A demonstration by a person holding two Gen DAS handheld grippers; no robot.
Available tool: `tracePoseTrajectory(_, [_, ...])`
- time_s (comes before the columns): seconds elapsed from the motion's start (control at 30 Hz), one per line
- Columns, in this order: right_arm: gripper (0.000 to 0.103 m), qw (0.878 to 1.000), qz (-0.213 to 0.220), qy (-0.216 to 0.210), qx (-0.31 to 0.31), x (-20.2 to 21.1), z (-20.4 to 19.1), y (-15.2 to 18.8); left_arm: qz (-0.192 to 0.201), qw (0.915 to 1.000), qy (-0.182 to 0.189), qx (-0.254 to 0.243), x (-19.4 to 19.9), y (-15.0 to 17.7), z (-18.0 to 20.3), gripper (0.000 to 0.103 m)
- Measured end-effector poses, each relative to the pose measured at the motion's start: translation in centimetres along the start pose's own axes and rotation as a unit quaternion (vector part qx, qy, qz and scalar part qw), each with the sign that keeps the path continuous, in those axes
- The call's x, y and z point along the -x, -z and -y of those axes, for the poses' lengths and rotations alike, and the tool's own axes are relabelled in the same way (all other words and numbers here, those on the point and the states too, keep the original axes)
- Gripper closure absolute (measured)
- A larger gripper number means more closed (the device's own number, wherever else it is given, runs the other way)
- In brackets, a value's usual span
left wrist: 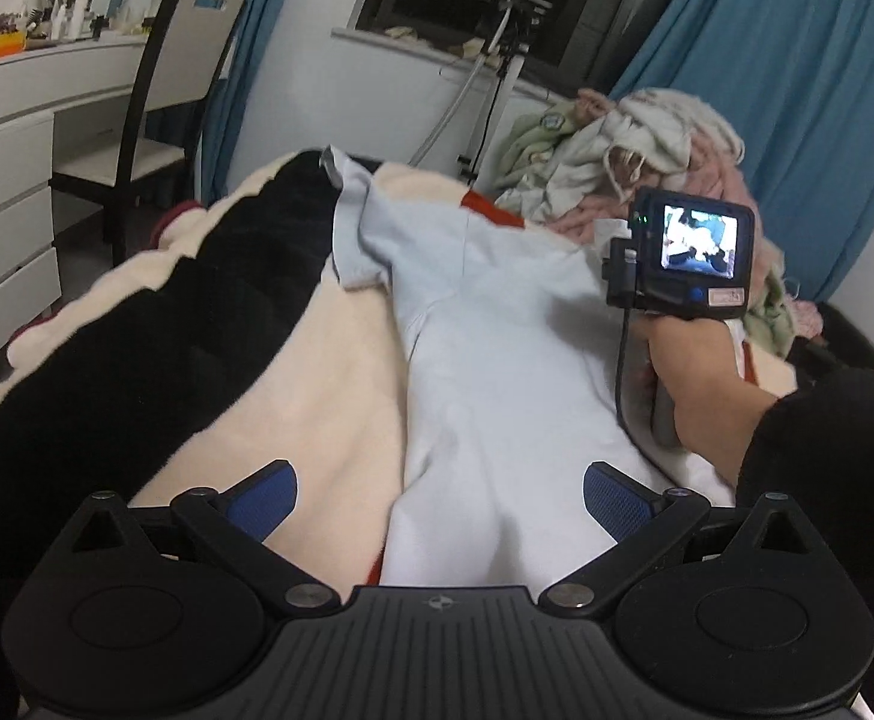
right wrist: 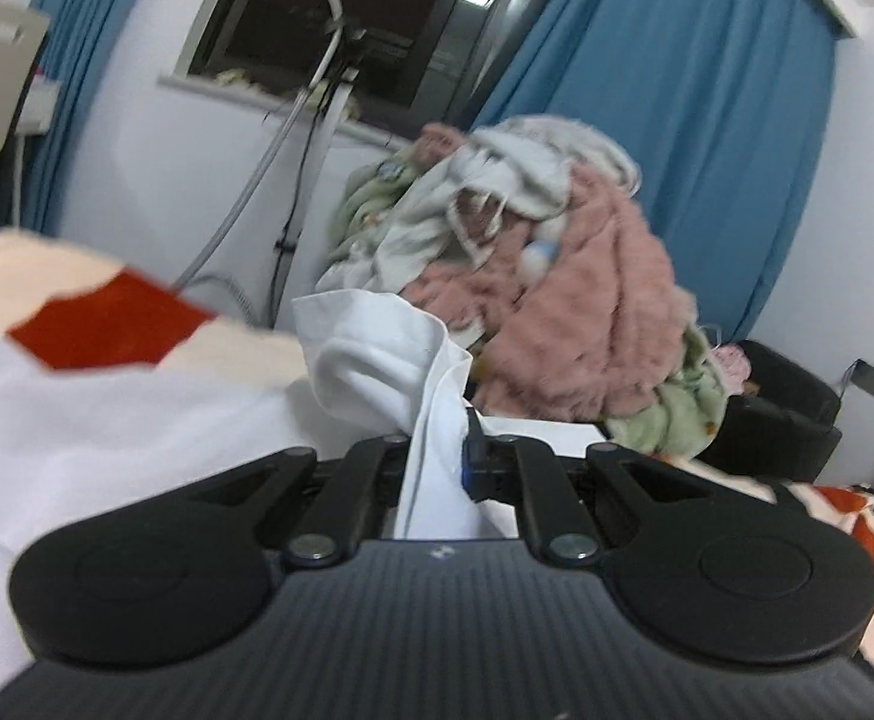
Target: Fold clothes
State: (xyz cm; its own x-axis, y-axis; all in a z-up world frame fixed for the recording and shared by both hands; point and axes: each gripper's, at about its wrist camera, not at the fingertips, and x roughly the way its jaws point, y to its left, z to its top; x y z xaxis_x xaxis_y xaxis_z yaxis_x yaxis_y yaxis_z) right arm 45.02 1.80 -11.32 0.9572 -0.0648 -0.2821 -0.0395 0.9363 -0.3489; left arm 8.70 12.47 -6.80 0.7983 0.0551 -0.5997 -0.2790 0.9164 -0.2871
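Left wrist: left gripper (left wrist: 440, 501) gapes wide over smooth pale shirt (left wrist: 485, 324); right gripper (right wrist: 437, 450) pinches its bunched sleeve at twelve o'clock.

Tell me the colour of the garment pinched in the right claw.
White, maybe faintly bluish; the garment shows best in the right wrist view.

Place: a home bedroom.
Shown by: a blanket-covered bed (left wrist: 329, 360), blue curtains (left wrist: 797, 90), a dressing table (left wrist: 11, 120) far left, heaped laundry (right wrist: 557, 276).

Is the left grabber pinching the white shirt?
No, the left gripper is wide open above the white shirt, its blue pads apart.
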Motion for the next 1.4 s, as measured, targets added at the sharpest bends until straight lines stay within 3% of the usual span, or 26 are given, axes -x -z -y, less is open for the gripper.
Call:
tracePoseTrajectory(0.07, [0.088, 0.998, -0.032, -0.042, -0.024, -1.1, 0.2, 0.2, -0.006, 1.0000, -0.002, -0.003, -0.9, 0.1, -0.1, 0.001])
tracePoseTrajectory(0.13, [0.065, 0.991, -0.066, -0.098, -0.055, -2.0, 0.9, 0.3, -0.007, 0.9999, -0.003, -0.008, -1.3, 0.2, 0.2, 0.001])
tracePoseTrajectory(0.17, [0.035, 0.988, -0.066, -0.121, -0.068, -1.9, 1.4, 0.2, -0.003, 0.9999, -0.005, -0.015, -1.3, 0.2, 0.4, 0.001])
tracePoseTrajectory(0.2, [0.013, 0.986, -0.055, -0.136, -0.081, -1.1, 1.9, 0.0, 0.000, 0.9997, -0.007, -0.022, -1.3, 0.3, 0.7, 0.001])
tracePoseTrajectory(0.23, [0.011, 0.983, -0.033, -0.151, -0.100, -0.2, 2.7, -0.4, 0.003, 0.9996, -0.007, -0.028, -1.3, 0.3, 1.0, 0.001])
tracePoseTrajectory(0.37, [0.010, 0.968, -0.003, -0.186, -0.169, 3.4, 5.5, -1.8, 0.007, 0.9992, 0.007, -0.040, -0.7, 0.7, 1.7, 0.001])
tracePoseTrajectory(0.53, [0.010, 0.964, 0.027, -0.197, -0.178, 9.6, 8.9, -3.1, 0.026, 0.9992, 0.008, -0.030, 0.7, 0.2, 1.7, 0.001])
tracePoseTrajectory(0.7, [0.010, 0.953, 0.046, -0.213, -0.211, 17.1, 14.4, -2.2, 0.059, 0.9948, 0.020, -0.081, 3.1, -0.2, 3.4, 0.001])
tracePoseTrajectory(0.77, [0.010, 0.952, 0.055, -0.210, -0.216, 20.6, 16.7, -1.1, 0.073, 0.9921, 0.026, -0.099, 4.5, 0.1, 4.2, 0.001])
tracePoseTrajectory(0.9, [0.010, 0.965, 0.056, -0.175, -0.186, 28.3, 18.9, 1.7, 0.074, 0.9903, 0.056, -0.104, 7.0, 0.8, 4.7, 0.001])
tracePoseTrajectory(1.17, [0.010, 0.966, 0.057, -0.151, -0.204, 42.0, 20.8, 10.8, 0.064, 0.9894, 0.087, -0.096, 11.1, 3.5, 6.1, 0.001])
tracePoseTrajectory(1.3, [0.010, 0.970, 0.039, -0.148, -0.191, 45.0, 20.9, 14.4, 0.061, 0.9881, 0.094, -0.106, 12.5, 5.9, 7.0, 0.001])
tracePoseTrajectory(1.4, [0.010, 0.971, 0.041, -0.150, -0.181, 45.2, 20.8, 14.8, 0.062, 0.9862, 0.087, -0.127, 13.0, 7.5, 7.6, 0.001])
